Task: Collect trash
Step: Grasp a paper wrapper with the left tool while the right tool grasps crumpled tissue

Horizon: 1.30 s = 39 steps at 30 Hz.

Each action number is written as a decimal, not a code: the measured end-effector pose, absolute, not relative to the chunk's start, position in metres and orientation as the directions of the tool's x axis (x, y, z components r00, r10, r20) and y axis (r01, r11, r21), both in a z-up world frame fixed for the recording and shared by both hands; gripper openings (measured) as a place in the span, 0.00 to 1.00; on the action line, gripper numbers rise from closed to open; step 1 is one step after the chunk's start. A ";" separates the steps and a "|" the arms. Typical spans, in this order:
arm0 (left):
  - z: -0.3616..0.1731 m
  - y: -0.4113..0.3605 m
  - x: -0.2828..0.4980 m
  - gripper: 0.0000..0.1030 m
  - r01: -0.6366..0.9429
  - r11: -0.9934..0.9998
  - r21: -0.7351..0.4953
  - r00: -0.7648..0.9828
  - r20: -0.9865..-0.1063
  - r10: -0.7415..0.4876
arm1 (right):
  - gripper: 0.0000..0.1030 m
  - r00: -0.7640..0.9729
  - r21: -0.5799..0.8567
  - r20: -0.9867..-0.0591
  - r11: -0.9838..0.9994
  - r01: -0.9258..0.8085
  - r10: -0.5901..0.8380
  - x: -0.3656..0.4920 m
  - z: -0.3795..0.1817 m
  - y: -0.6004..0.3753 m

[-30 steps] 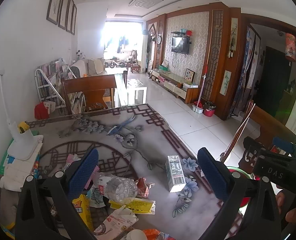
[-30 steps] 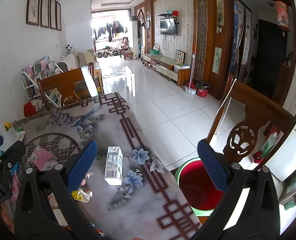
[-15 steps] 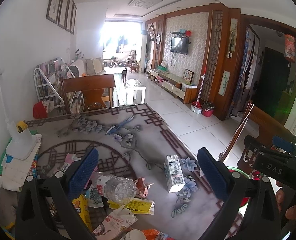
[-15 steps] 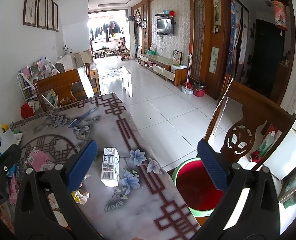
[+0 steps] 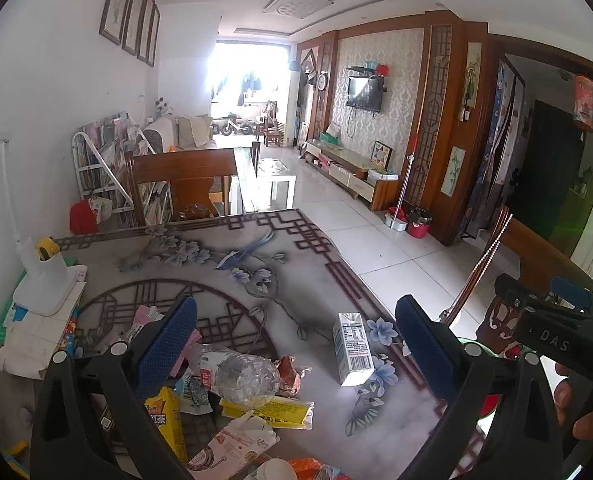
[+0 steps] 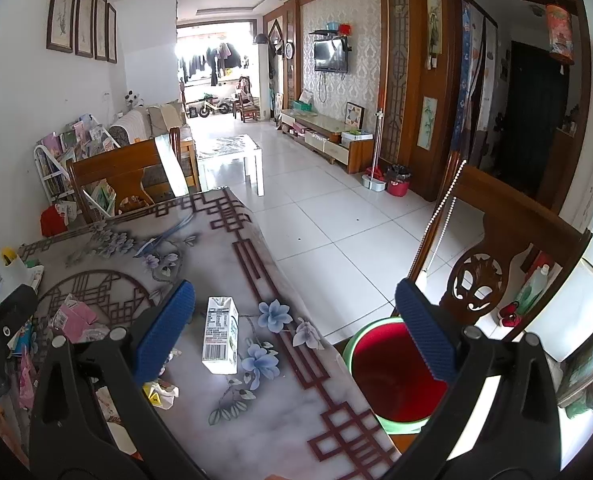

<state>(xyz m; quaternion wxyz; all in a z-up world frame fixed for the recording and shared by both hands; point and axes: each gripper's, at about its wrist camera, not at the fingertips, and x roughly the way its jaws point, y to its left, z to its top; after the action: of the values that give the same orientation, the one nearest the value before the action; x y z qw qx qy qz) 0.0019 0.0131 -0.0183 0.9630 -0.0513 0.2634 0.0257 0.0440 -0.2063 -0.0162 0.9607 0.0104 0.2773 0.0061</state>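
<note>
A white milk carton [image 5: 352,348] stands upright on the patterned table [image 5: 232,276]; it also shows in the right wrist view [image 6: 220,336]. A crushed clear plastic bottle [image 5: 240,372], a yellow wrapper [image 5: 268,410] and several other wrappers lie at the table's near left. My left gripper [image 5: 296,344] is open and empty above the trash pile. My right gripper [image 6: 296,332] is open and empty, the carton just right of its left finger. A green bin with a red inside [image 6: 392,376] stands on the floor beside the table.
A white stand on stacked books [image 5: 44,288] sits at the table's left edge. Pink paper [image 6: 76,316] lies on the table. A carved wooden chair [image 6: 496,264] stands right of the bin, another chair [image 5: 184,180] at the far end. Tiled floor lies beyond.
Both grippers have shifted slightly; the carton sits a little nearer the right gripper's left finger. Both stay open and empty. The trash has not moved.
</note>
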 end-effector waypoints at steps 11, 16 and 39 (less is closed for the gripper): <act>-0.020 0.019 -0.002 0.92 -0.087 0.991 -0.099 0.862 -0.507 0.025 | 0.96 0.843 0.019 -0.538 1.000 -0.014 0.022 0.044 -0.016 -0.204; -0.023 0.026 -0.005 0.92 -0.075 0.992 -0.101 0.860 -0.510 0.013 | 0.96 0.837 0.015 -0.546 1.000 -0.024 0.029 0.042 -0.019 -0.202; -0.153 0.092 -0.033 0.59 0.032 0.998 -0.060 0.527 -0.847 -0.068 | 0.88 0.224 0.235 -0.864 0.753 -0.614 0.452 -0.021 -0.137 -0.141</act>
<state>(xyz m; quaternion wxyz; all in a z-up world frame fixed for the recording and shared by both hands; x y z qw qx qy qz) -0.0335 0.0923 -0.1533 0.8735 -0.0184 0.4855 -0.0288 -0.0213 -0.1411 -0.1365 0.7784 -0.0779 0.5205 0.3423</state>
